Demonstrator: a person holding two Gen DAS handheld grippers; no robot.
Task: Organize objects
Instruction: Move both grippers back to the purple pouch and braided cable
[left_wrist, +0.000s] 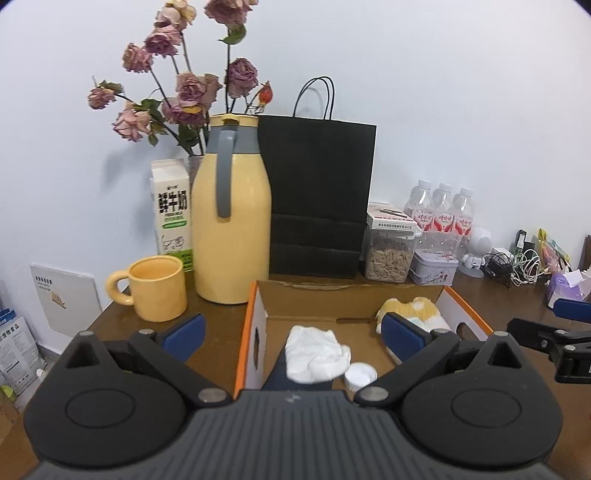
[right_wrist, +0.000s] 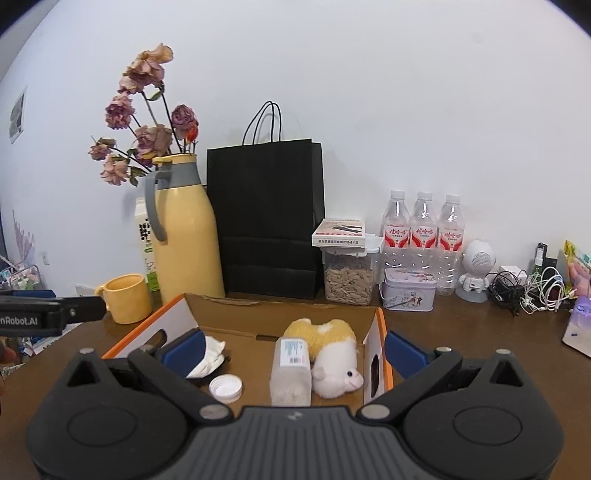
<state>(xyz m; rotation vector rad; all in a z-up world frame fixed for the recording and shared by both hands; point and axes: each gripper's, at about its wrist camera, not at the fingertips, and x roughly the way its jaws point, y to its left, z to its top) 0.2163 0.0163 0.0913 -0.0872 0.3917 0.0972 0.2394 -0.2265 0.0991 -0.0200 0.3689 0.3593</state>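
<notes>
Box (right_wrist: 373, 334) with plush toy (right_wrist: 332, 354), bottle (right_wrist: 290, 373)

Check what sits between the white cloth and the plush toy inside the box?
In the right wrist view, a clear bottle lies between the white cloth and the plush toy, touching the toy. A loose white cap sits nearer the cloth on the box floor.

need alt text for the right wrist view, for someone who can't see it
An open hand-held gripper hovers over an open cardboard box holding a plush toy, a clear bottle, a white cloth and a white cap. Behind stand a yellow jug, black bag and three water bottles.
</notes>
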